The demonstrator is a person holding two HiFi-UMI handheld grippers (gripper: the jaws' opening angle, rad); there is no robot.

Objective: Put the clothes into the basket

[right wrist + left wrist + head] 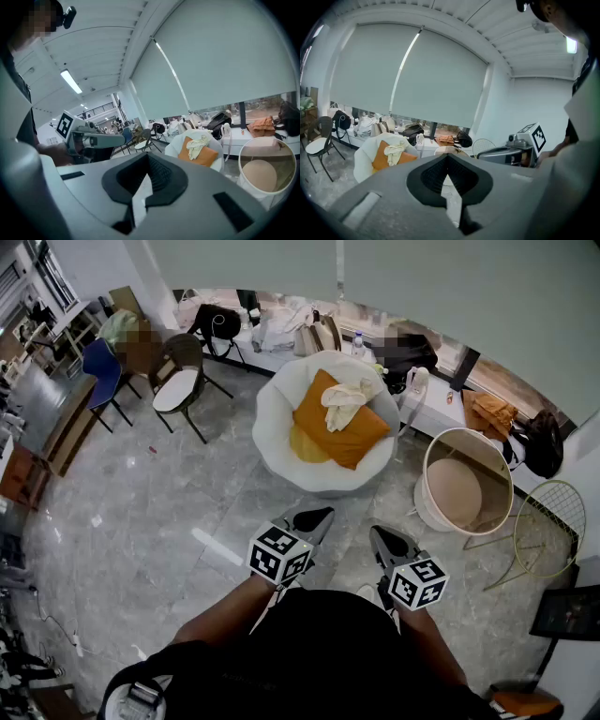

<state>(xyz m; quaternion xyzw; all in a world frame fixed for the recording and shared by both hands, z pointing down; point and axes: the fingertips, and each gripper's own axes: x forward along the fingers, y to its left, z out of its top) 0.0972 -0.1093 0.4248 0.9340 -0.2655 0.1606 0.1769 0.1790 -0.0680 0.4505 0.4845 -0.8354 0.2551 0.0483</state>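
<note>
White padded round chair (pixel 270 432) stands near the round white-rimmed basket (pixel 429 512). On its square orange cushion (pixel 361 439) lies the crumpled cream garment (pixel 345 401), probably light and limp, best pinched at a raised fold. Left gripper (pixel 317 517) and right gripper (pixel 387 545) are closed and empty. The right gripper view shows the basket whole; the left gripper's jaws mostly hide it.

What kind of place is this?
Likely an office or lab lounge corner: stone-tiled floor, white round armchair with orange cushion, bag-strewn window ledge, folding chairs beyond.
</note>
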